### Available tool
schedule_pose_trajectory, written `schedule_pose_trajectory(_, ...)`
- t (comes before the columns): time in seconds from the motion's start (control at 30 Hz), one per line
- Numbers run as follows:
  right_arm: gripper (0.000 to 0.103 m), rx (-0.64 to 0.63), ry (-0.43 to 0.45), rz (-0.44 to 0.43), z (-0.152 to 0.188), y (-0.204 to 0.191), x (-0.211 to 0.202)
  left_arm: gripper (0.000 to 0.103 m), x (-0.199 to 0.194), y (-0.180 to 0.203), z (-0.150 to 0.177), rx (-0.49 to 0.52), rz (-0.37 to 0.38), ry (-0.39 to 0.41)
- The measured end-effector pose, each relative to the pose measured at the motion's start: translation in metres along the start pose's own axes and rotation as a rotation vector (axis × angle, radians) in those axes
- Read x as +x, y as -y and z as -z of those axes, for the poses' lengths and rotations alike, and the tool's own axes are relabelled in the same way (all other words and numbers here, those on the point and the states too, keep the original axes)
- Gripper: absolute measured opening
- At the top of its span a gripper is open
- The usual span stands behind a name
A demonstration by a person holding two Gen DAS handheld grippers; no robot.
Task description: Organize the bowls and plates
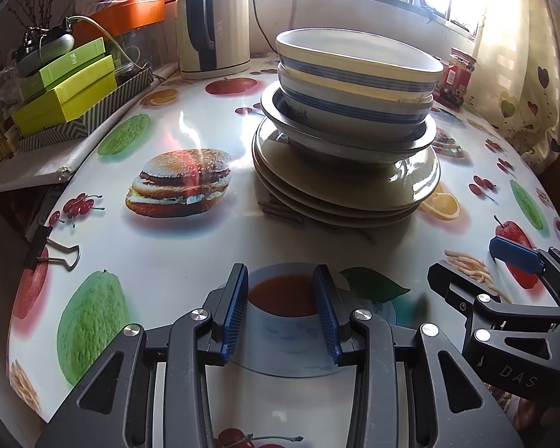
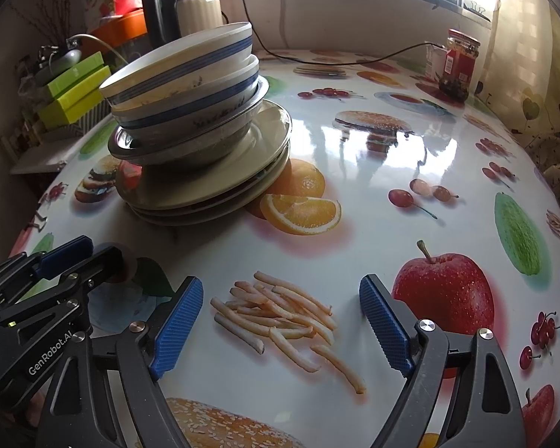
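The left gripper [image 1: 282, 308] has its jaws apart, with nothing between them. Straight ahead of the jaws sits a stack: two bowls [image 1: 358, 82] with blue stripes on top, a metal dish [image 1: 339, 142] under them, and plates [image 1: 347, 190] at the bottom. The right gripper [image 1: 478, 265] is off to the right of the jaws, also apart. A kettle [image 1: 214, 22] stands far ahead, to the left.

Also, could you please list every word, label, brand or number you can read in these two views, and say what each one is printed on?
"DAS": on the black body of the right gripper, seen from the left wrist view; cut off at the frame edge.
"GenRobot.AI": on the black body of the left gripper, seen from the right wrist view.
Red label on the jar: print too small to read.
Mark on the green boxes: too blurred to read.
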State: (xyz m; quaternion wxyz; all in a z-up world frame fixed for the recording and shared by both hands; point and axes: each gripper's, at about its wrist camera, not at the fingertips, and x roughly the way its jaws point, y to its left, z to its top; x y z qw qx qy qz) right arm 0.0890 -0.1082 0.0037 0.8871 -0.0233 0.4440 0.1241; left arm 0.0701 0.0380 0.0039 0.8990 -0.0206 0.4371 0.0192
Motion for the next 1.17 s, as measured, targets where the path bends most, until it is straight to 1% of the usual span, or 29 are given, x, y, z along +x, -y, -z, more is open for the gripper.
schedule_pose_trajectory(1.17, 0.088, -0.004, 0.002, 0.008, 0.0007, -0.0008, -0.0002, 0.038, 0.0005, -0.0018, -0.0014, 0.002, -0.003, 0.005)
